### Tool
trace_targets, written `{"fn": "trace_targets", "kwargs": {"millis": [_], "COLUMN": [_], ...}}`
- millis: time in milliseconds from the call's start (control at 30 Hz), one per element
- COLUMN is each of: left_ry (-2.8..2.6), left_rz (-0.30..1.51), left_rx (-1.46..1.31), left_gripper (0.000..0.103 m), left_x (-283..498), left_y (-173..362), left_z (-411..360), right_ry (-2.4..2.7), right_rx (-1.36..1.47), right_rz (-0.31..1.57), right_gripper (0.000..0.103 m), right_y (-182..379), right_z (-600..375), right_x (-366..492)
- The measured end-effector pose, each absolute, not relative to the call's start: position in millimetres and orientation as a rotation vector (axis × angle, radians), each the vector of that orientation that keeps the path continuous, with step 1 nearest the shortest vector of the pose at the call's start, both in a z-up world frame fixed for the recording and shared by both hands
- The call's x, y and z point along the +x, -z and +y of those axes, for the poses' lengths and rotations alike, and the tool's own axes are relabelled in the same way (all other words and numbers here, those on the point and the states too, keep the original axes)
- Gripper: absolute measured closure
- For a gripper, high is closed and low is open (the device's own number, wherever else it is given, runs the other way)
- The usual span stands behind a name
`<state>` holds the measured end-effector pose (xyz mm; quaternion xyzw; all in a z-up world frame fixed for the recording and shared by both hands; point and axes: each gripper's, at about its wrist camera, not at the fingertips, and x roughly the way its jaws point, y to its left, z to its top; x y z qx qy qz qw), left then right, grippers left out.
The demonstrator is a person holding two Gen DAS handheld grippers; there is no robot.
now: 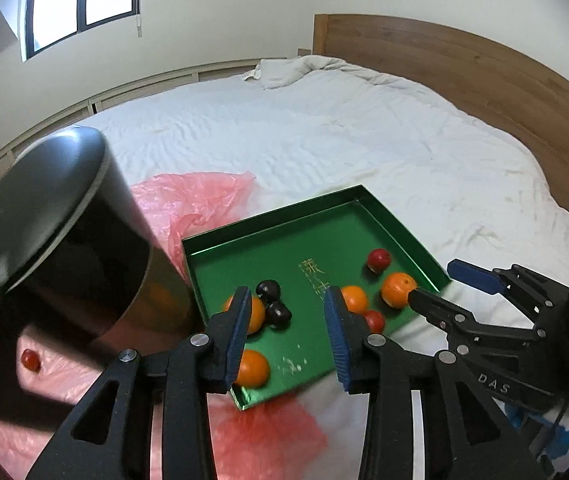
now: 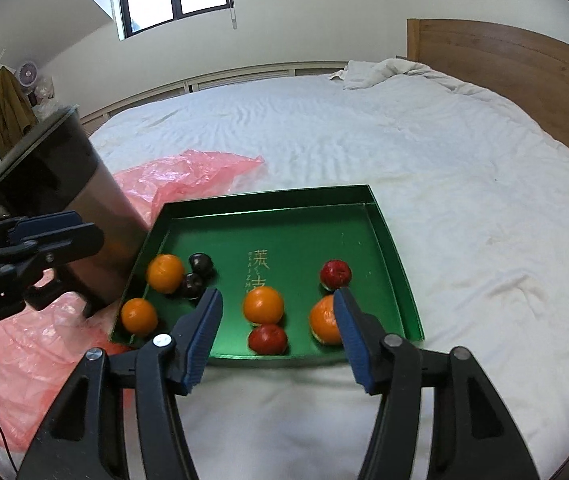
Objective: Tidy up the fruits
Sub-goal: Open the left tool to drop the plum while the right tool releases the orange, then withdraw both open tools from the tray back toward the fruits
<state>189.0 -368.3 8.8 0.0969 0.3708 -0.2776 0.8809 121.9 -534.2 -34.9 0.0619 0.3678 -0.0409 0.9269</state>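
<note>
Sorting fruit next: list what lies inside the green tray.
Inside the green tray: four oranges, two red fruits, two dark plums, all loose on its floor. The right tool hides part of the rightmost orange.

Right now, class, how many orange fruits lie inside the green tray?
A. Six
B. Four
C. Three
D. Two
B. In the right wrist view the green tray holds four oranges: one beside the dark plums, one at the near left, one in the middle and one at the near right.
</note>
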Motion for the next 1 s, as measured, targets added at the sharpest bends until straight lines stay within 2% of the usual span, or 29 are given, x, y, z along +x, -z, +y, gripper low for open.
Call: {"fn": "trace_targets", "kwargs": {"millis": [200, 300, 567, 800, 1000], "left_ry": [0.569, 0.55, 0.458, 0.417, 0.359], "left_rz": [0.75, 0.75, 0.737, 0.711, 0.688], "left_rx": [0.195, 0.198, 0.2, 0.184, 0.182], "left_gripper": [0.064, 0.06, 0.052, 0.05, 0.05], "left_x": [157.4, 144.4, 103.6, 71.7, 47.0], "left_y": [-22.6, -21.6, -17.0, -16.2, -11.4], "left_z": [-342.5, -327.0, -268.6, -230.2, -184.2], "right_ry": [0.077, 0.072, 0.062, 0.061, 0.026], "right_rx": [0.116, 0.111, 0.162, 0.151, 0.11], "right_rz": [0.746, 0.746, 0.74, 0.729, 0.722], "right_gripper": [0.021, 0.014, 0.013, 0.013, 0.008], "right_y": [18.7, 15.2, 15.5, 9.5, 6.0], "right_z": [-516.2, -505.6, -483.2, -451.5, -408.5], "right_x": [94.3, 78.4, 38.5, 8.2, -6.1]}}
